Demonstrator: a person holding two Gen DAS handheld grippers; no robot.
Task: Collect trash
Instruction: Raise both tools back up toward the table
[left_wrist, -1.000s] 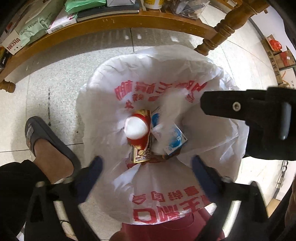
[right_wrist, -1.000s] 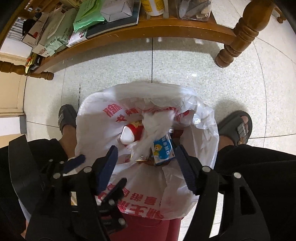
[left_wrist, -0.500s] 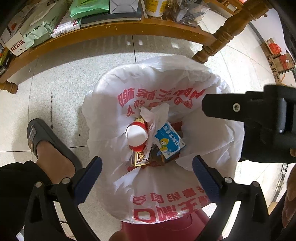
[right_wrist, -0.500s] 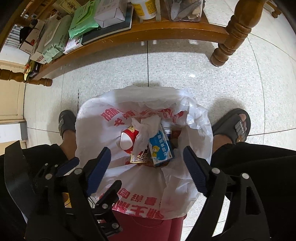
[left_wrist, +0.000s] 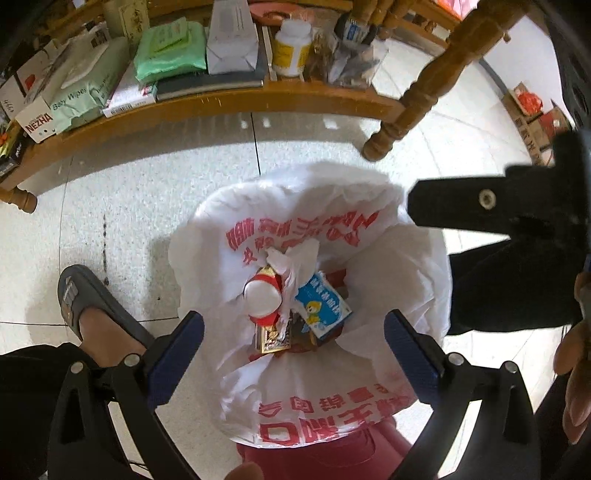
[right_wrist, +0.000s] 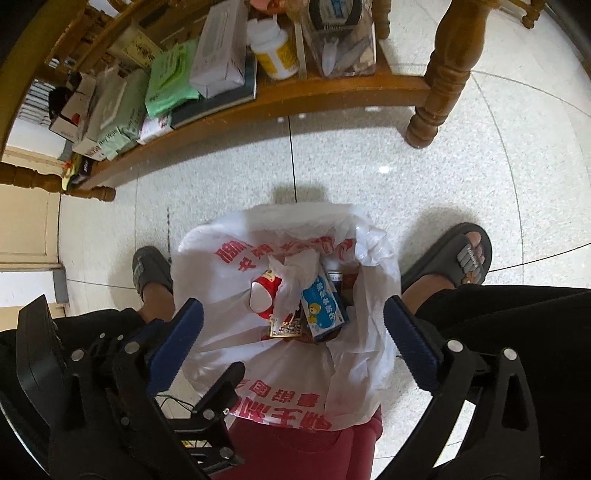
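Inside white bag (left_wrist: 314, 387) w/ red print: crumpled tissue (left_wrist: 295, 260), blue carton (left_wrist: 321, 306); both grippers' fingers (right_wrist: 177, 339) spread.

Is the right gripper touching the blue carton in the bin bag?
Apart. In the right wrist view the right gripper has just opened wide and is empty; the blue carton lies down in the bag, clear of both pads.
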